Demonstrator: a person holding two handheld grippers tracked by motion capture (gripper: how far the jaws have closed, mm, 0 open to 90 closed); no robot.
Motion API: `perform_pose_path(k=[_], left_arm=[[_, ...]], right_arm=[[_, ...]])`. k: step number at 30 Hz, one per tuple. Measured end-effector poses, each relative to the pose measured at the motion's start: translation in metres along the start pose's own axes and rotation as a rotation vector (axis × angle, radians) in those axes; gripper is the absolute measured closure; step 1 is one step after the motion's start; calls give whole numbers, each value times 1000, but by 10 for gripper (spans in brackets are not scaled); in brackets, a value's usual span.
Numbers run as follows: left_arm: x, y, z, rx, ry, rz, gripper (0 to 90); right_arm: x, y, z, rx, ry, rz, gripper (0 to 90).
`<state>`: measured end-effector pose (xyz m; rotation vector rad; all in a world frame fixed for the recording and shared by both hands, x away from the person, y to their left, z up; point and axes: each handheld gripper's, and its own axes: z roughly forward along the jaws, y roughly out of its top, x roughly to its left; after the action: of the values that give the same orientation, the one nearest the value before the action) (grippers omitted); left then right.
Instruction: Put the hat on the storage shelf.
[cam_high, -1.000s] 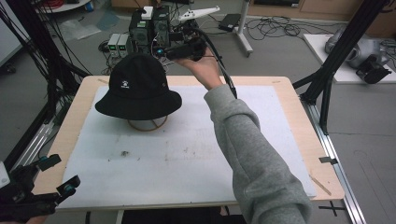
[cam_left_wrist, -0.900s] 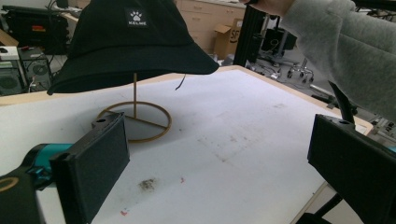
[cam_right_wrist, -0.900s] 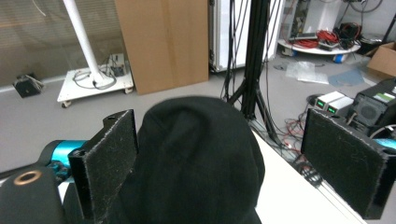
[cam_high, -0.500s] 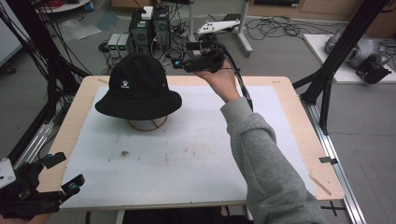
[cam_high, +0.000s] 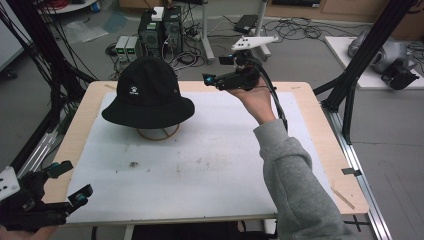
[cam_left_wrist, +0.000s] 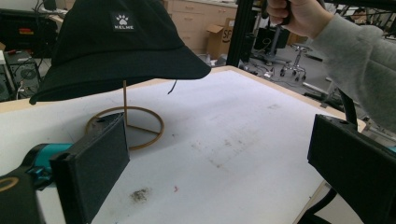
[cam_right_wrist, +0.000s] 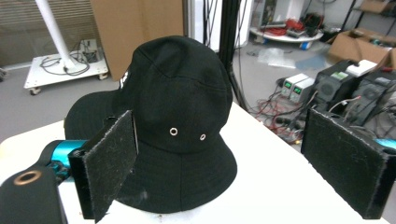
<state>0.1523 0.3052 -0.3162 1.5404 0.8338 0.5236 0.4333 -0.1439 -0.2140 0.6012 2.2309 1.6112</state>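
One black hat (cam_high: 147, 93), one wire stand (cam_high: 157, 133), two grippers.

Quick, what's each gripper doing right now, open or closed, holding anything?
Left gripper: open, holding nothing, low at the table's near corner.
Right gripper: open, holding nothing, aimed at the black hat.

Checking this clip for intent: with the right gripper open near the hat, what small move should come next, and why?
Probably ease the right gripper forward onto the hat. Its jaws stand wide apart with nothing between them, and in the right gripper view the hat's crown sits centred between them. The hat rests on a stand, untouched; the left gripper sits open at the table's near corner.
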Motion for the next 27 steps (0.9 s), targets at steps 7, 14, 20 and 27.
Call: perform_pose_path(k=[7,14,20,27], left_arm=[[0,0,3,5,-5,1,58],[0,2,5,2,-8,3,58],[1,4,7,-4,-16,5,58],[2,4,13,2,-20,7,58]], right_arm=[[5,-10,-23,-30,-30,3,103],[7,-19,-42,-39,-46,18,103],[7,-35,-64,-59,-61,39,103],[6,-61,-91,-83,-92,54,103]])
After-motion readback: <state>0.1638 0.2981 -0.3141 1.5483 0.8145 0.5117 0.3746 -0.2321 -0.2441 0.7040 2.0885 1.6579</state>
